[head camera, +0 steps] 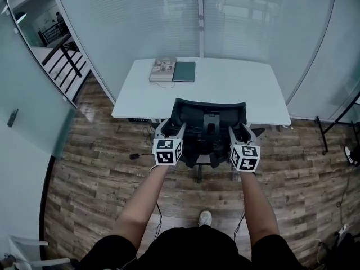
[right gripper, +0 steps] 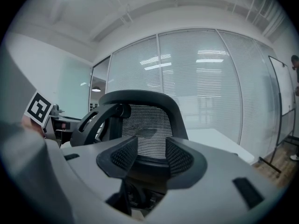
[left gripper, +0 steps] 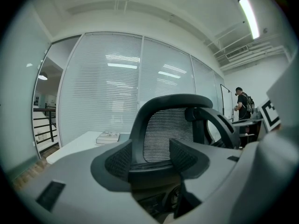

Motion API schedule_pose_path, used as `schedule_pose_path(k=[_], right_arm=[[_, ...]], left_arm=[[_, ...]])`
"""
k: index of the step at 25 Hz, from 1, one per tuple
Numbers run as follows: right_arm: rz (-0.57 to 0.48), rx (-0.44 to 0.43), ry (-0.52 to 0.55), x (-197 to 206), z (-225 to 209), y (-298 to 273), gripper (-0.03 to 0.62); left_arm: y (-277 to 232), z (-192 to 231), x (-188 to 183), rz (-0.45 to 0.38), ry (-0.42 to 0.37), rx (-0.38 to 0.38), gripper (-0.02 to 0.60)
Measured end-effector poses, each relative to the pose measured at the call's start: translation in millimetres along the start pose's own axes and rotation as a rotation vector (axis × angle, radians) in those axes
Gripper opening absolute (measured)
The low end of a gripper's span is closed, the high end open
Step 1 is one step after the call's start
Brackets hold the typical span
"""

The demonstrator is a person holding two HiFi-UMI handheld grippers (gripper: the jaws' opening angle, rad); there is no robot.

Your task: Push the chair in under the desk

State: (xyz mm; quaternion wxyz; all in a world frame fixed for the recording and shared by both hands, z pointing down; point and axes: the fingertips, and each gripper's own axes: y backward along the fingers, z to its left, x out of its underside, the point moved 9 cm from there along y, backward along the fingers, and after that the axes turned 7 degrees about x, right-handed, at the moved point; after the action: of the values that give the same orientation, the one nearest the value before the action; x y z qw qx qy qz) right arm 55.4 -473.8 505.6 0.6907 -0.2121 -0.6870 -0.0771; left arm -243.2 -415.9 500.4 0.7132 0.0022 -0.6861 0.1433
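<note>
My left claw [head camera: 169, 128] and right claw [head camera: 241, 130] each clamp the black mesh-backed office chair [head camera: 194, 114], facing the white bench [head camera: 236, 86].

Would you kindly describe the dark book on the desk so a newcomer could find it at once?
Look at the white desk before the glass wall, where the black chair stands. At its far edge, left of centre, two flat things lie side by side. The dark book is the right-hand one: plain dark green, while the pale book beside it has a printed cover.
</note>
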Motion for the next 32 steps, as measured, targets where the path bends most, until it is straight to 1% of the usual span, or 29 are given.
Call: schedule_pose_path(k=[8,19,24,28,32], right_arm=[[-0.004,-0.003,-0.001,-1,-4,-15,0.192],[0.003,-0.019,0.001,-15,-12,-65,0.192],[-0.01,-0.033,0.009,-19,-10,-71,0.192],[-0.041,-0.046,0.018,-17,-11,-67,0.19],[-0.055,-0.051,0.025,-14,-10,-67,0.19]], left_arm=[[-14,5,-2,0.009,0.002,0.002,0.264],[-54,25,-15,0.014,0.006,-0.015,0.264],[-55,29,-18,-0.004,0.005,-0.032,0.262],[-53,27,-16,-0.019,0.003,-0.047,0.264],[-54,28,-15,-0.021,0.007,-0.048,0.264]])
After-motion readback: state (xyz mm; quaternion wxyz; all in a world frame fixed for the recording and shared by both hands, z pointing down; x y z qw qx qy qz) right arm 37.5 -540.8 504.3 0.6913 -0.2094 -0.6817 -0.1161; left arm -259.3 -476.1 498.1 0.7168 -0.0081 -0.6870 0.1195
